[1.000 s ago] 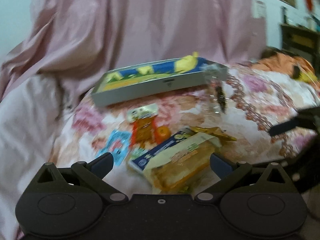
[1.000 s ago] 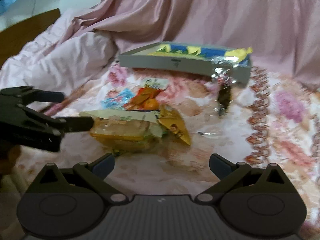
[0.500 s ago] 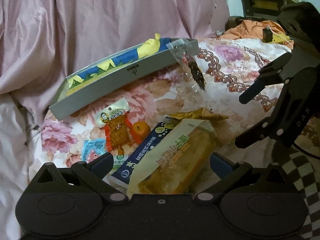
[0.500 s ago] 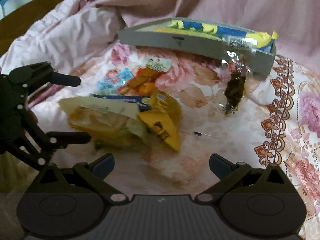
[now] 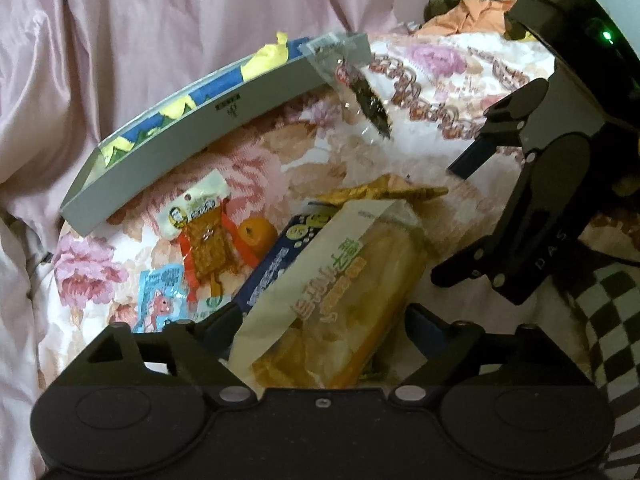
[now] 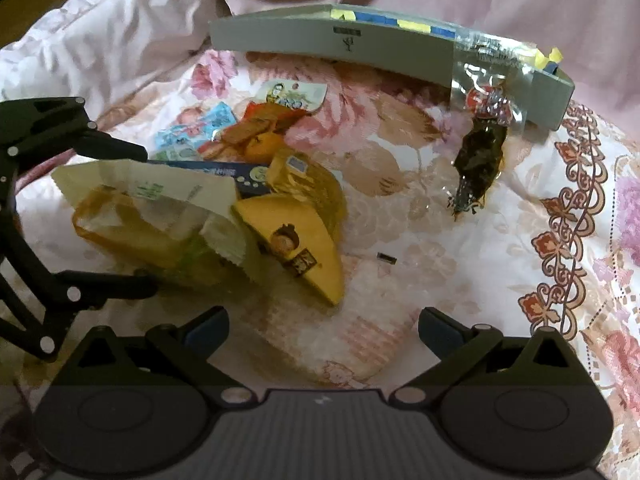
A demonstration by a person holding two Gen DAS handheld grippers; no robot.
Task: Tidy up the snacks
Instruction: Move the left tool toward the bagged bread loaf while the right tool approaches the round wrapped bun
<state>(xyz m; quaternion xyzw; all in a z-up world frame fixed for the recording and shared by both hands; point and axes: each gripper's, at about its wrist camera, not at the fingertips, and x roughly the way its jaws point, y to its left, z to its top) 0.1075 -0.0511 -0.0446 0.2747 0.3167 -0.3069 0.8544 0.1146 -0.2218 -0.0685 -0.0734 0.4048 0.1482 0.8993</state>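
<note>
Bread packet between left hand-held gripper fingers

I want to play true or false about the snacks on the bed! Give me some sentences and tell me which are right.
1. The bread bag lies between the left gripper's open fingers. True.
2. The right gripper is holding the yellow packet. False: its jaws are open and empty, short of the packet.
3. A small orange lies among the snacks. True.
4. The grey box is empty. False: yellow and blue packets show inside it.
5. The clear packet with dark food leans on the grey box. True.
</note>
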